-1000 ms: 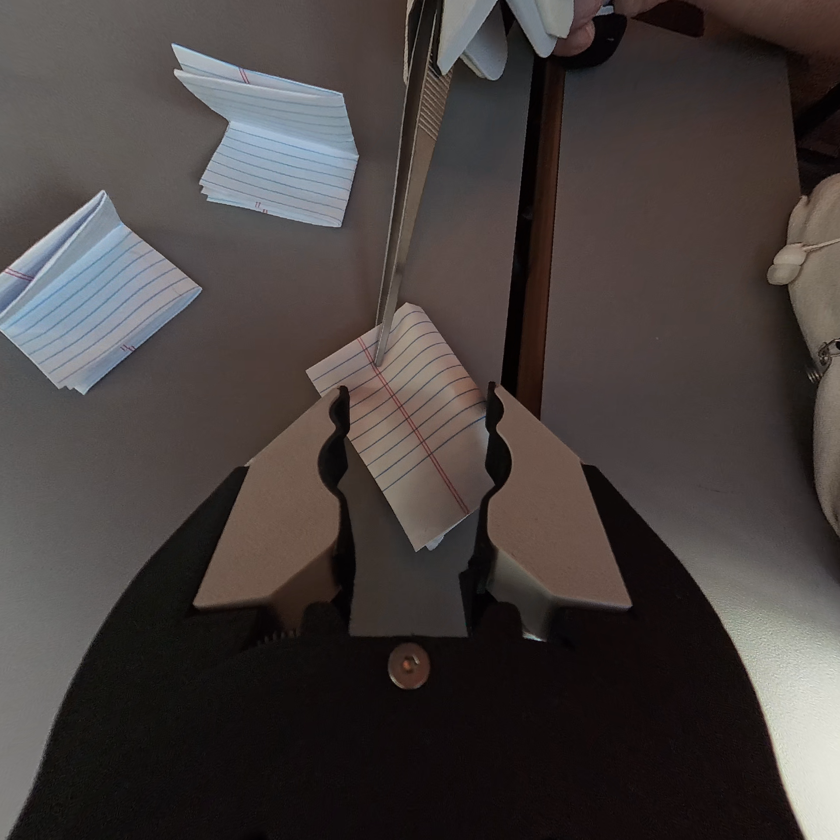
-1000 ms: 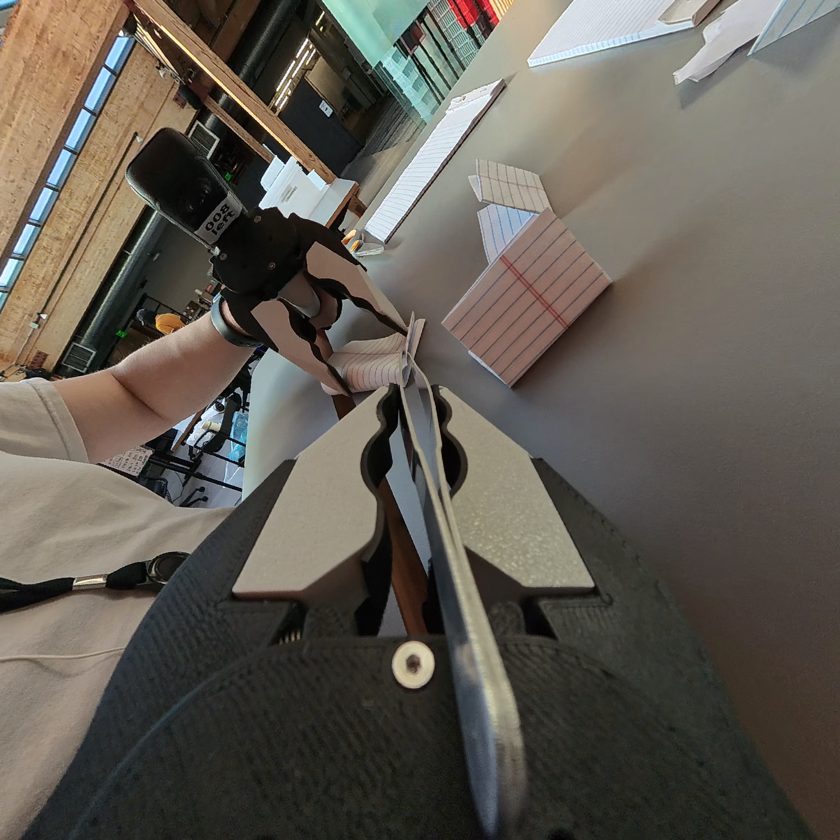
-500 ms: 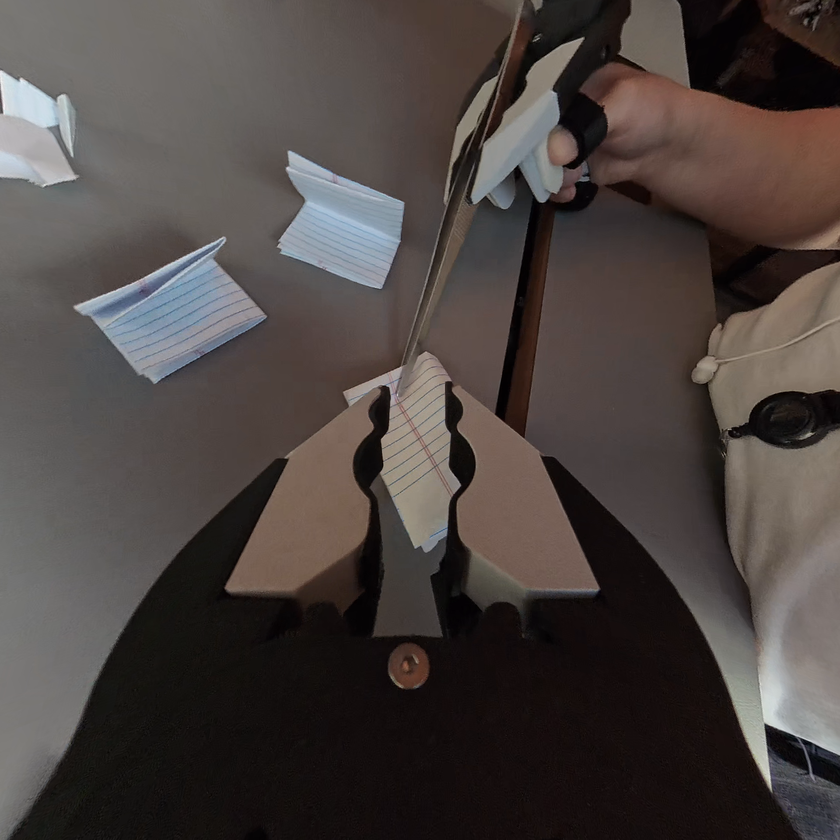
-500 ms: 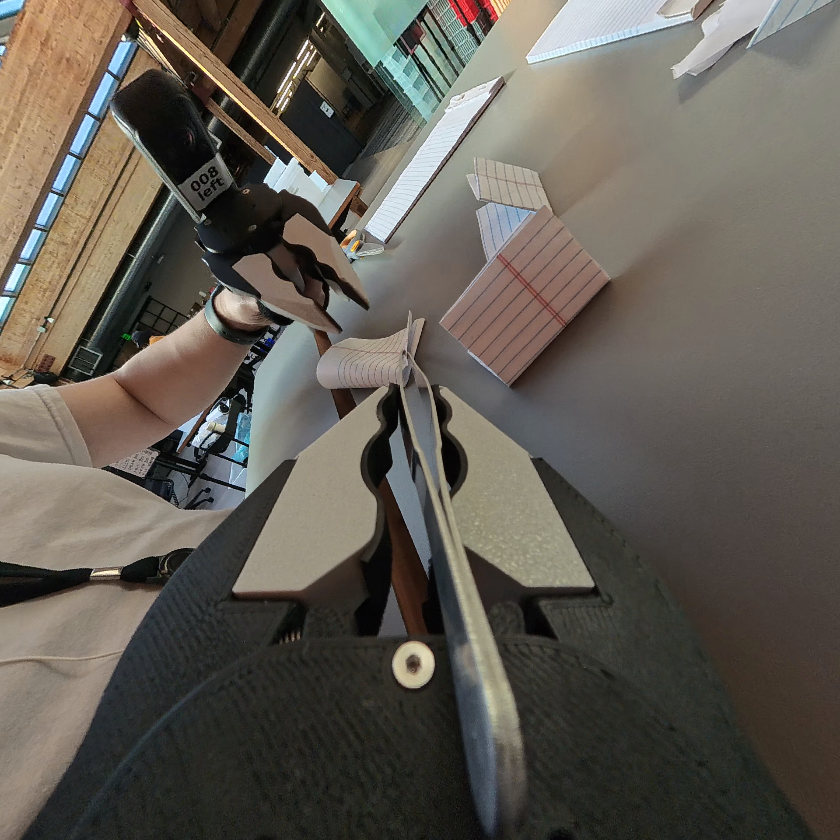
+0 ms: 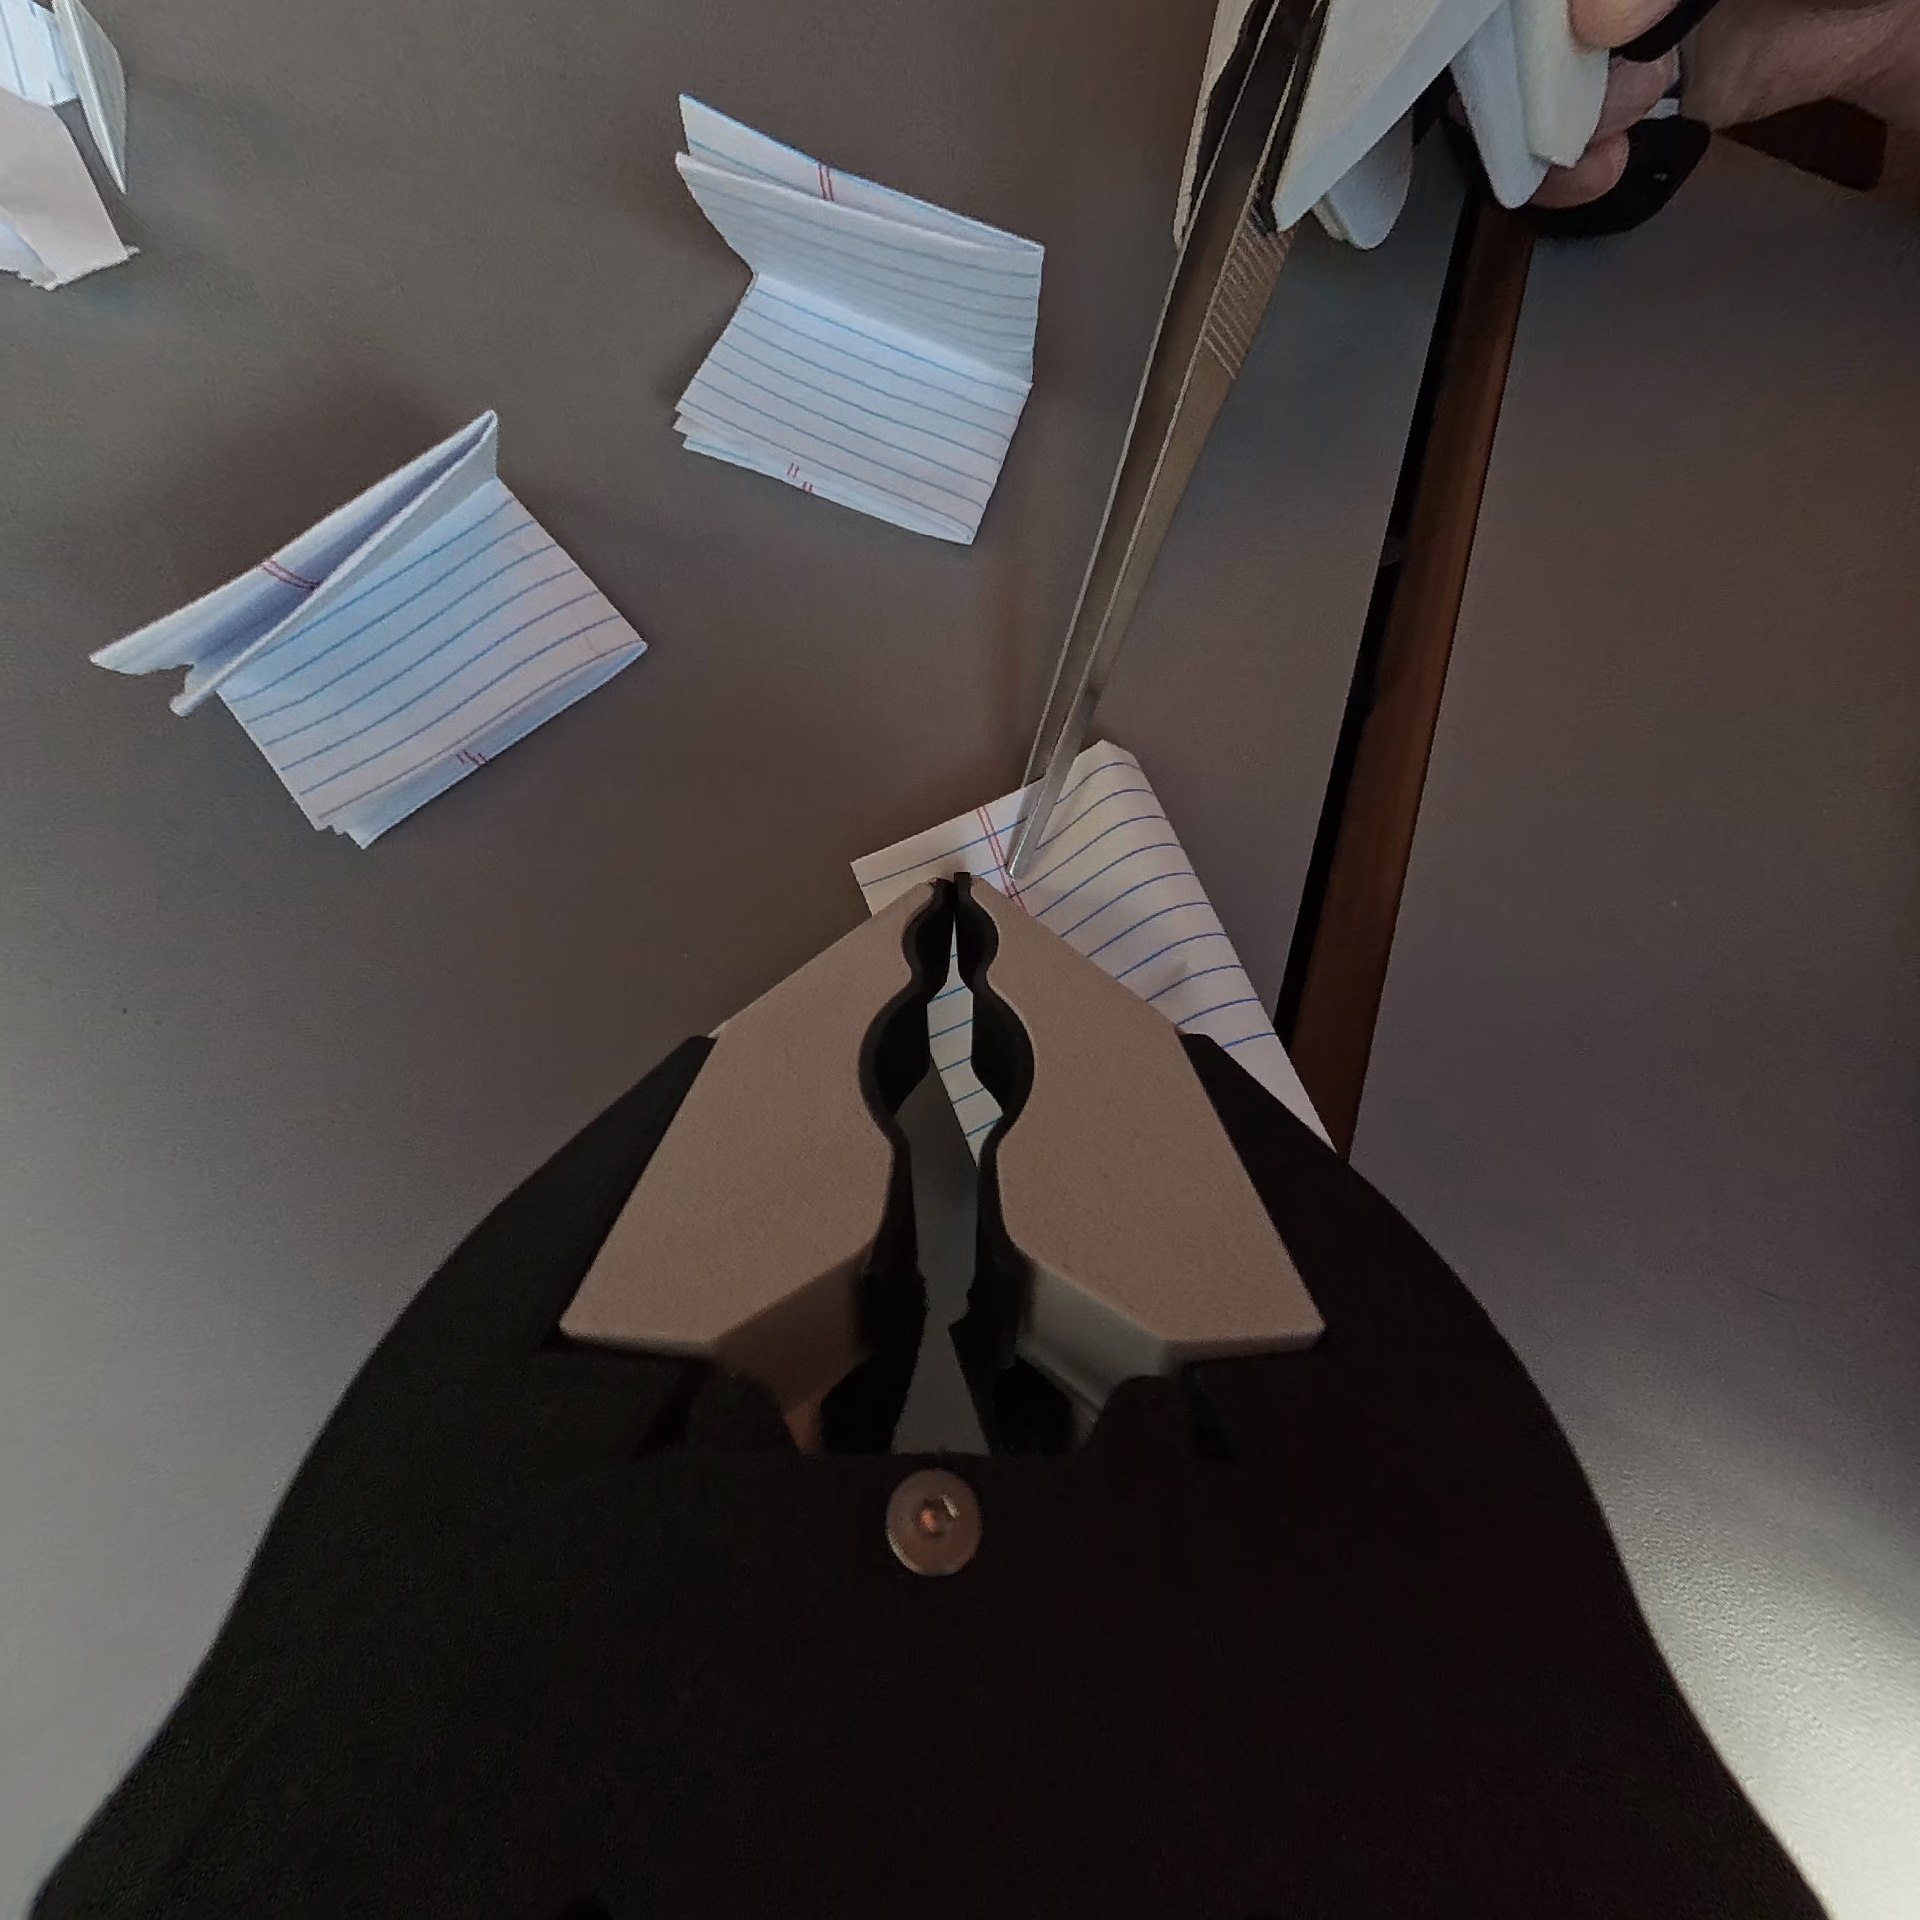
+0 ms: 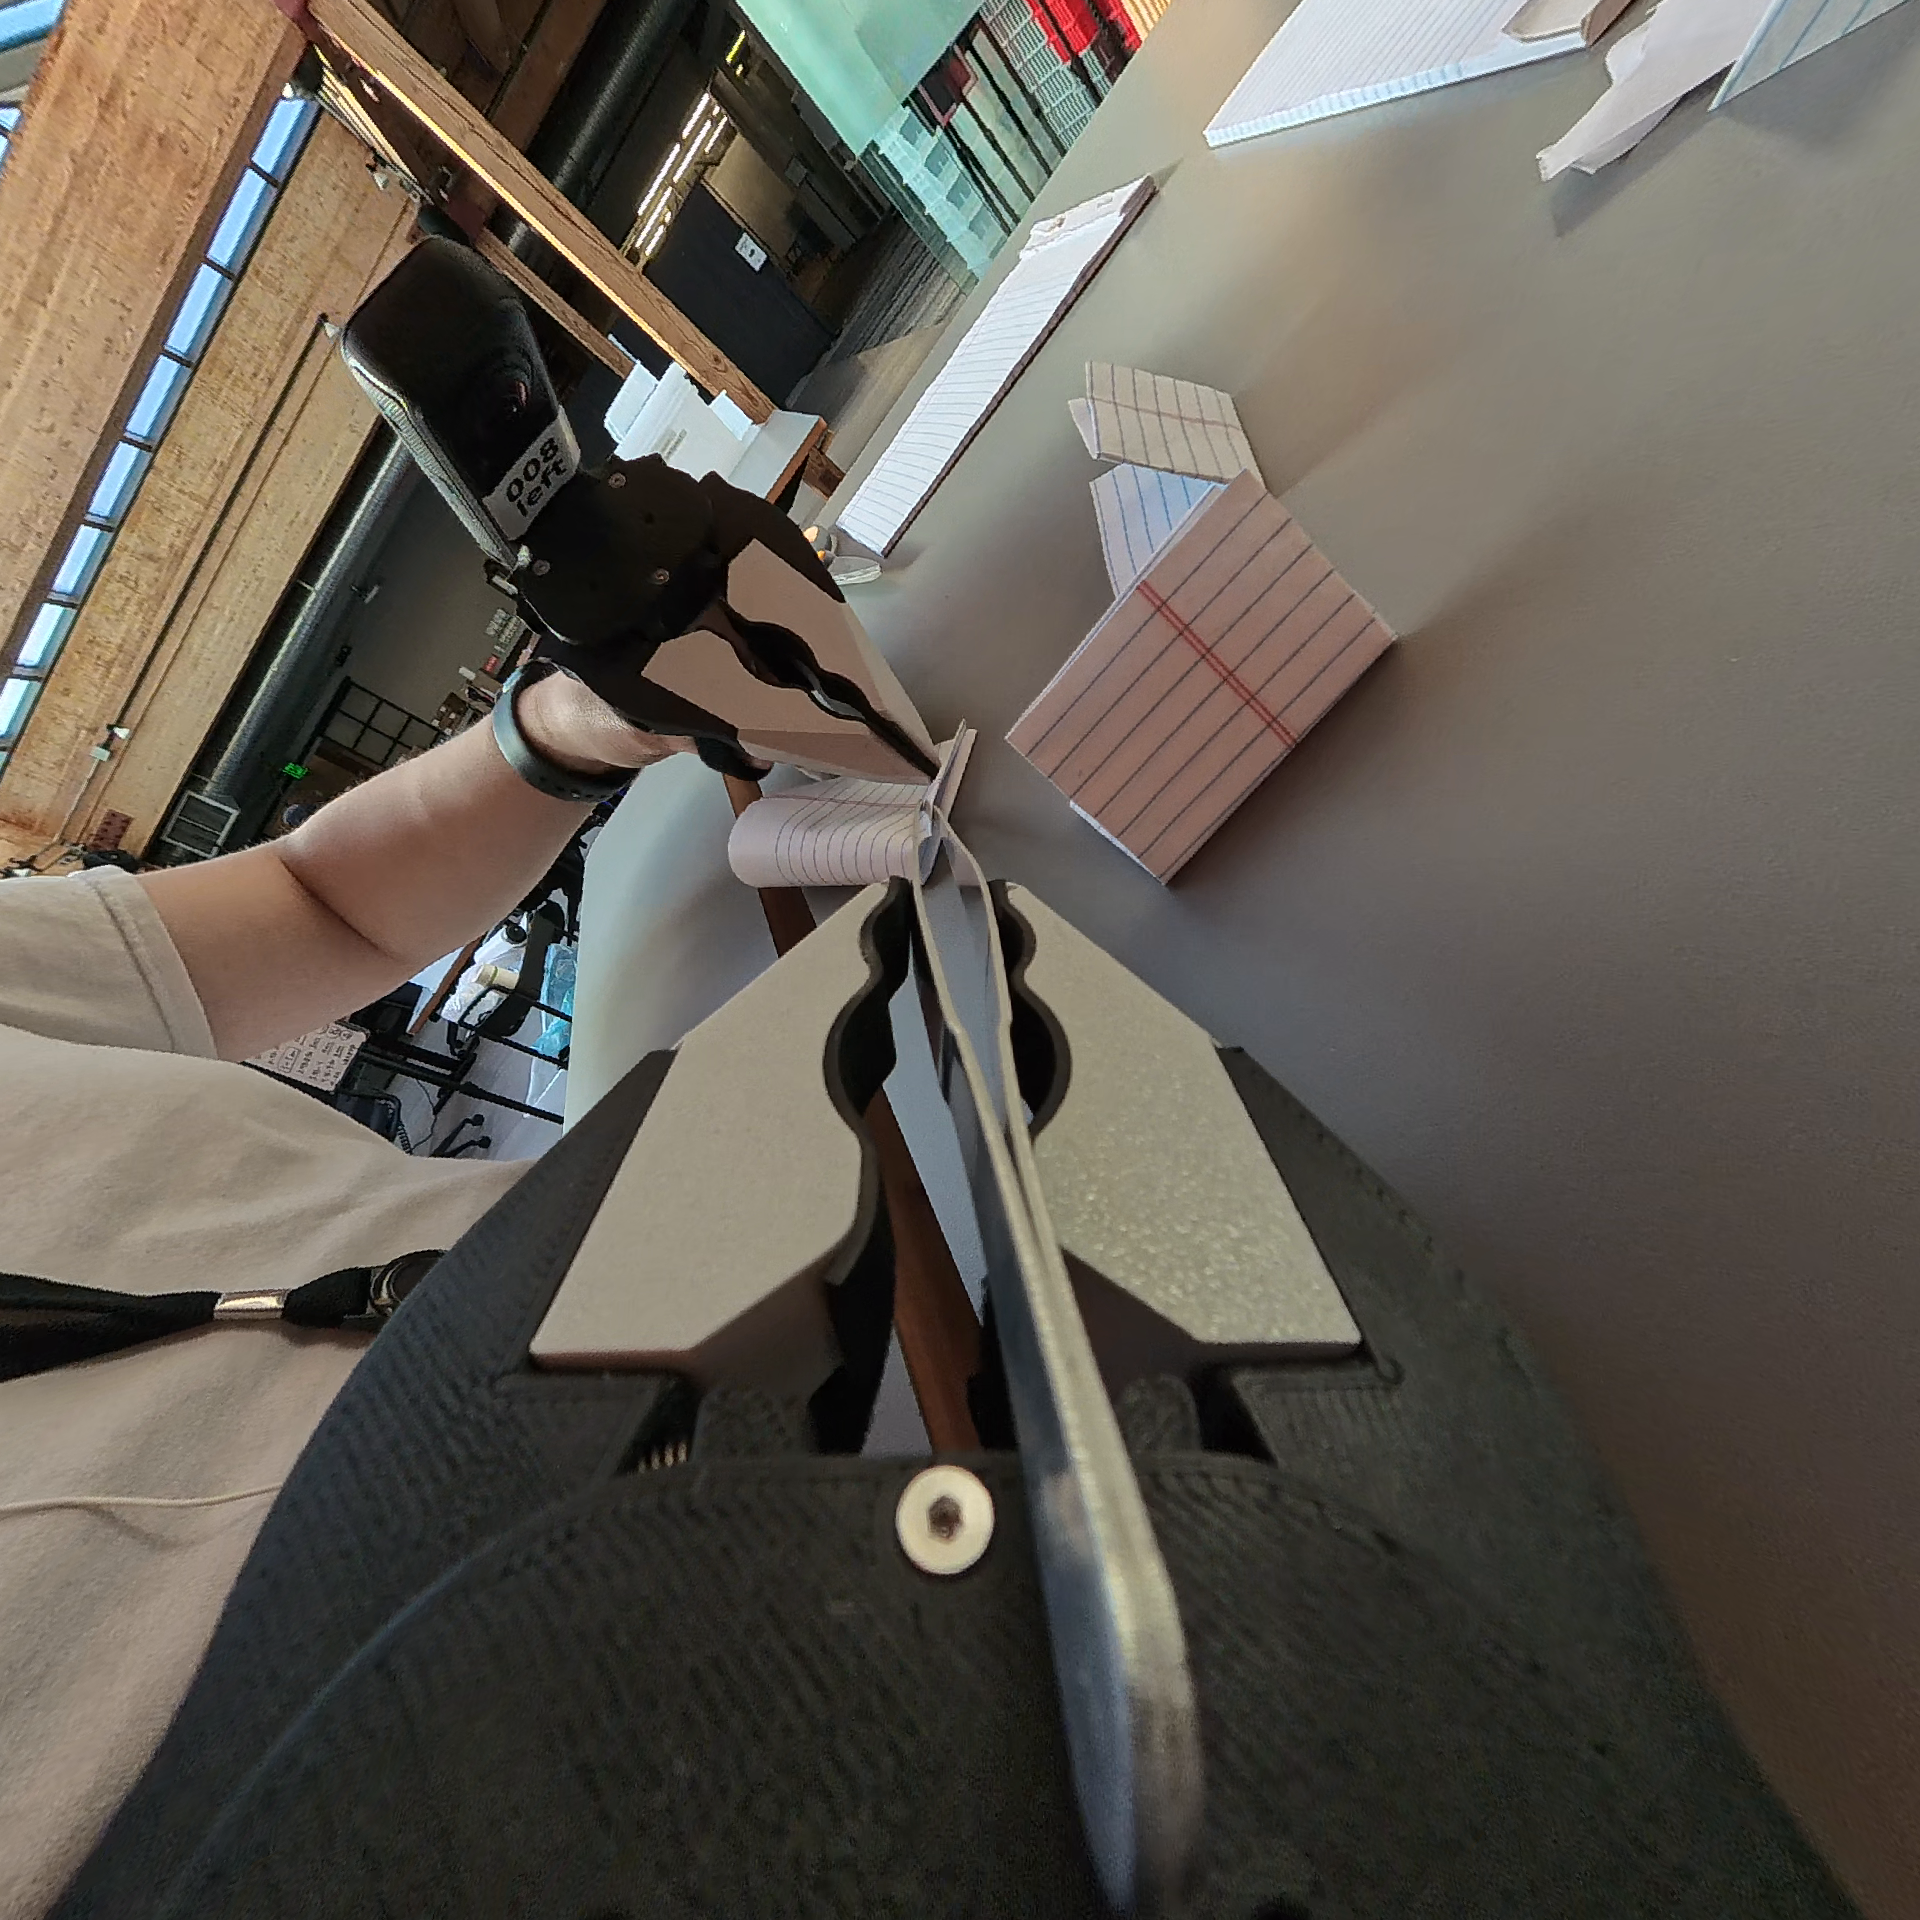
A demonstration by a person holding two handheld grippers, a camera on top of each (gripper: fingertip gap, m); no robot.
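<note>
A small lined paper (image 5: pixel 1143 914) lies on the grey table (image 5: pixel 520 1039) beside the seam between two tabletops. My right gripper (image 6: pixel 948 886) is shut on metal tweezers (image 6: pixel 997 1143), whose tip pinches the paper's fold. The tweezers also show in the left wrist view (image 5: pixel 1143 488), slanting down from the right gripper's white fingers (image 5: pixel 1382 114). My left gripper (image 5: pixel 953 883) is shut. Its closed tips rest against the paper's near edge, just left of the tweezers' tip. In the right wrist view the left gripper (image 6: pixel 928 772) meets a raised flap of the paper (image 6: pixel 831 842).
Two folded lined papers (image 5: pixel 862 343) (image 5: pixel 395 665) lie farther left, with scraps (image 5: pixel 52 156) at the top left. A brown table edge and dark gap (image 5: pixel 1392 727) run along the right. A folded paper block (image 6: pixel 1205 675) and notepads (image 6: pixel 977 384) lie beyond. A person's arm (image 6: pixel 364 883) holds the left gripper. About 12 cm separates my left fingertips from my right.
My left gripper closed from wide open, lifted off the paper, then came down with shut tips onto its edge. The right gripper kept the tweezers on the paper.
</note>
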